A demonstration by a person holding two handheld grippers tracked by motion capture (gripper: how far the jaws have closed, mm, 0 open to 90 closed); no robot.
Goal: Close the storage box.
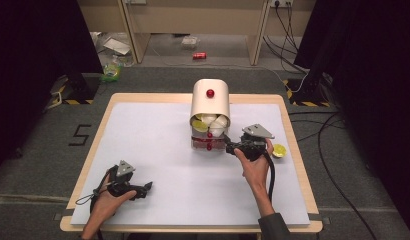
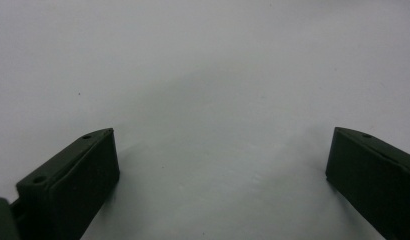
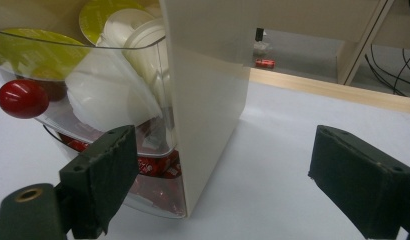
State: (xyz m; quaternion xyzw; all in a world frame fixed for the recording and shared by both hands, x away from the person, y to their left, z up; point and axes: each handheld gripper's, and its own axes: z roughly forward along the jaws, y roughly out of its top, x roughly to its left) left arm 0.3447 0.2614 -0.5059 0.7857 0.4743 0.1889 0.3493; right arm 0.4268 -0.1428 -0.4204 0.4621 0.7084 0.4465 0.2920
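My left gripper (image 1: pixel 149 186) sat well to the near left of the dispenser (image 1: pixel 210 104), low over the bare white mat (image 1: pixel 158 145), jaws spread wide with nothing between them. In my judgement it was parked there simply to stay out of the way.

The dispenser itself stood at the far middle of the table (image 1: pixel 88 165), a cream box with a red knob (image 1: pixel 210 93) on its curved top. Its two clear drawers (image 1: pixel 209 136) were pulled out toward me, each with its own small red knob, the upper one stuffed with white and yellow-lidded capsules (image 3: pixel 115 75), the lower with red packets (image 3: pixel 158 165). Open like that, the contents were easy to reach.

My right gripper (image 1: pixel 228 146) hovered just right of the dispenser's front corner, jaws apart and empty. In the right gripper view one jaw sat in front of the drawers and the other out over the mat, so the cream side wall fell between them. I read that as lining up on the drawers, whether to grab a capsule or push them shut I couldn't say.

One yellow capsule (image 1: pixel 279 150) lay on the mat further right of the dispenser, just past my right hand (image 1: pixel 255 167).
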